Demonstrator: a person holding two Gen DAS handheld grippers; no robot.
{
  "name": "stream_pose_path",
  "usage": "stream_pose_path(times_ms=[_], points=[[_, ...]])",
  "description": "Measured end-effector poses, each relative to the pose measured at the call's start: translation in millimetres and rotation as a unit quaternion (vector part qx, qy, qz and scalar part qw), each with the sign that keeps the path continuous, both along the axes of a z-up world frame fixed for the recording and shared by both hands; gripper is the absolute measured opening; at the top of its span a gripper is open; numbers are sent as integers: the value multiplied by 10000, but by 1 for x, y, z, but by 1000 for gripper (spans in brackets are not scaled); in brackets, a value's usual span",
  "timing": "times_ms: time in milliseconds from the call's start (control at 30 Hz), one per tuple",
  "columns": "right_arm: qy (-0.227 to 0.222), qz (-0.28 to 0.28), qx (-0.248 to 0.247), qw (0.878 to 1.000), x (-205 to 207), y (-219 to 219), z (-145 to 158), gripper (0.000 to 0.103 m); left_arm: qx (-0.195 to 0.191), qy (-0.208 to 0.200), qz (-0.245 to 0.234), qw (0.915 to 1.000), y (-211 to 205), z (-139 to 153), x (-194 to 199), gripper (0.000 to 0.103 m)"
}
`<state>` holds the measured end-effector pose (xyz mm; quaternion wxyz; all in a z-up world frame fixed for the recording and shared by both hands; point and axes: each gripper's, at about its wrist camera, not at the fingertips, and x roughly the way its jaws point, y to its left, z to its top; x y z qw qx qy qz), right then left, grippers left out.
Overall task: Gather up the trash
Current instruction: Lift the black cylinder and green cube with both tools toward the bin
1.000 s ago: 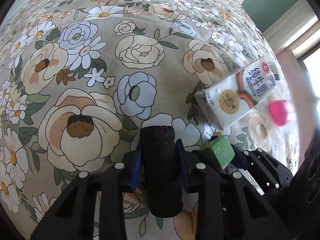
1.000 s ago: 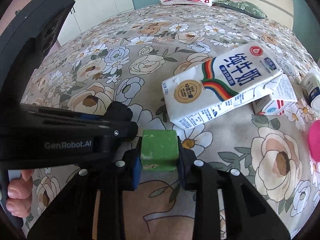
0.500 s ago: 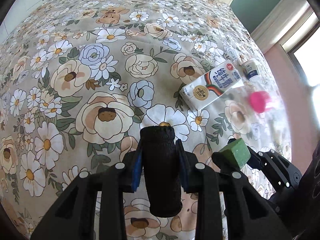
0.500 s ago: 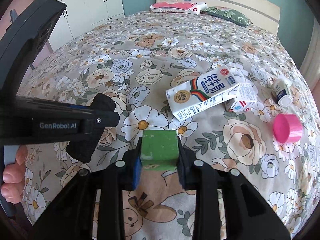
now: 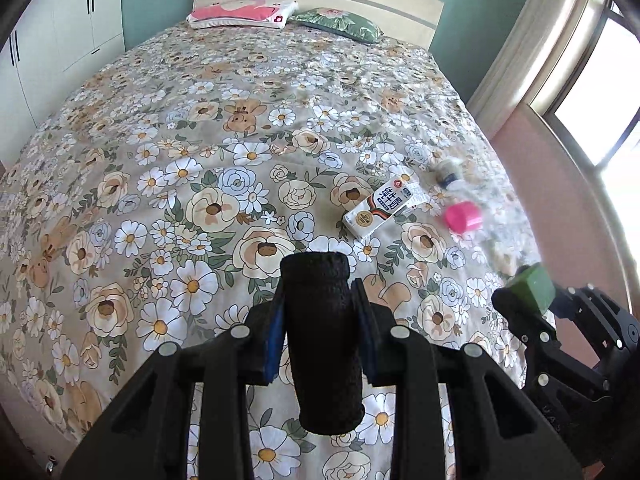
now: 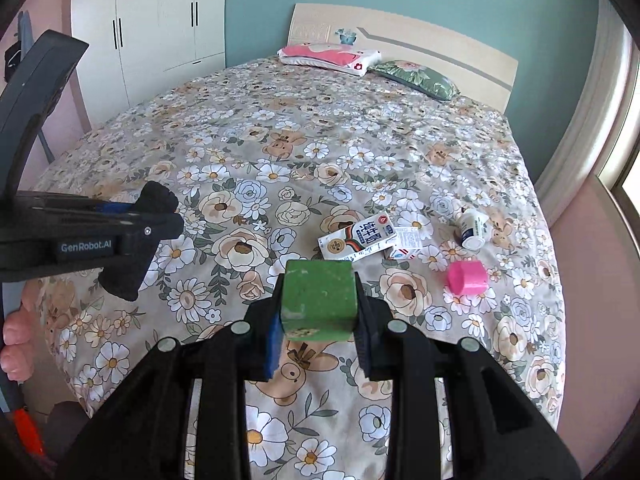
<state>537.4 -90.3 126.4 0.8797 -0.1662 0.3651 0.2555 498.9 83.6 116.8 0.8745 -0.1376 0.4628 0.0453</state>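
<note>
L tongs (image 5: 320, 336) clamped on black foam cylinder (image 5: 322, 340); R tongs (image 6: 318, 320) clamped on green block (image 6: 319, 300). Both held above near end of bed (image 5: 160, 120). Left on bed, far right: milk carton (image 6: 357, 240), small box (image 6: 406, 242), white bottle (image 6: 474, 228), pink cap (image 6: 466, 278). Risks, imo: block gripped only near its base, could twist out w/ a jolt; cylinder may slide thru pads.

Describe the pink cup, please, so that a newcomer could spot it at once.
Start at the bed with the flowered cover and go to its window side, near the foot. There a milk carton, a small white bottle and the pink cup lie together; the cup alone is bright pink and nearest the foot.
</note>
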Motion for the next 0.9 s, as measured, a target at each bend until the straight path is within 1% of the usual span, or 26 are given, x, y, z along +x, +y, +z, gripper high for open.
stream_pose_path(times_ms=[67,133,167,300,500,633,767,900], points=[[-164,-31,11,9999,-21,-2,25,31,163,-100,-127,9997,-2,18,-19,33],[-358,-24,34,9994,-46,-4,48,31,487,-255,-145,9984,-5,38,-40,33],[-436,-20,42,9990,-58,-5,59,31,578,-336,-150,9976,-5,48,-51,33],[-748,-65,-14,9972,-106,-6,100,31,647,-603,-151,9960,-1,87,-97,33],[-1143,-61,-8,9934,-180,-13,152,31,828,-1068,-213,9906,4,140,-168,33],[-1325,-103,-22,9911,-224,-18,175,31,942,-1313,-238,9866,7,163,-213,33],[-1486,-54,-68,9889,-266,-21,191,31,936,-1448,-310,9845,11,174,-252,33],[-1617,34,-147,9867,-302,-26,196,31,1211,-1596,-334,9792,9,179,-286,33]])
